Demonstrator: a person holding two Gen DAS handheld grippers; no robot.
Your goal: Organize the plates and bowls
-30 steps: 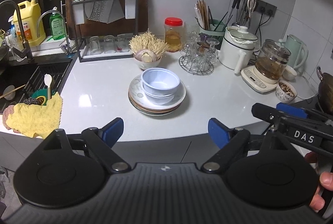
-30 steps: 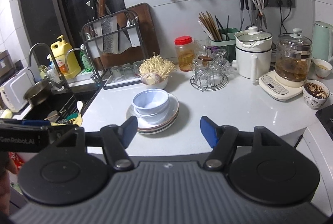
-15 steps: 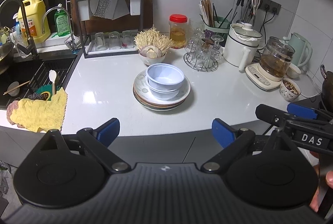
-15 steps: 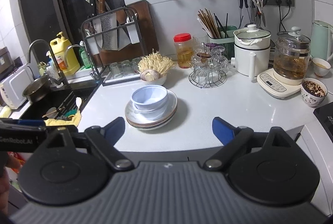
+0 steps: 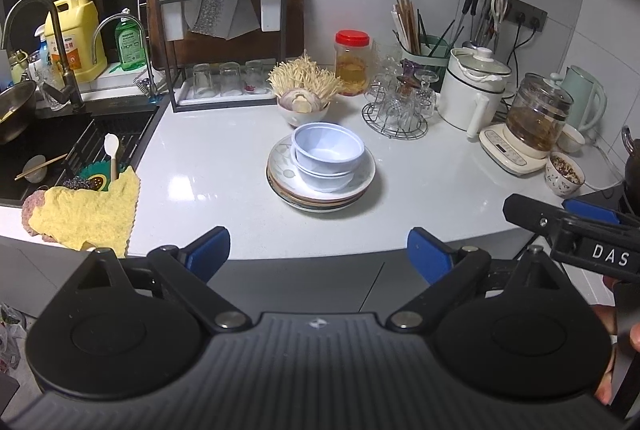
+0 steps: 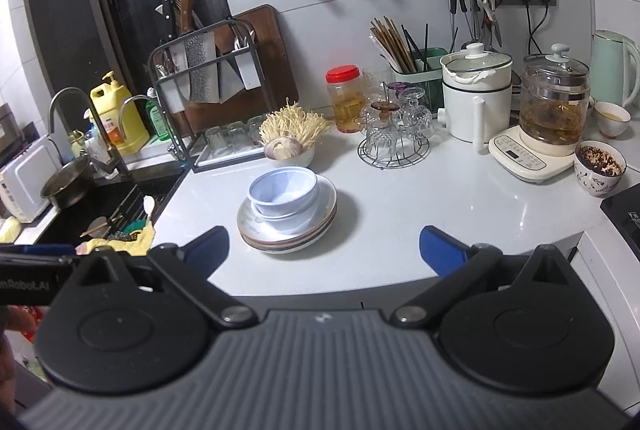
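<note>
Bowls point(image 6: 282, 196) nested on plates point(image 6: 286, 236) ahead of my empty, just-widened right hand-held gripper point(image 6: 324, 250) could slide off if I grab carelessly.

The white letters "DAS" are showing on a black bar of the right gripper point(image 5: 592, 230) where it is reaching into the left wrist view from the right edge. In the right wrist view, the left gripper point(image 6: 24, 272) is entering at the left edge and its black bar is carrying white lettering cut off by the frame; only "mRobot.AI" is reading clearly. The yellow detergent jug point(image 5: 74, 38) by the sink is bearing a label with an orange patch, and the green soap bottle point(image 5: 129, 44) is wearing a pale label, but the print on both is coming out too small to read.
</note>
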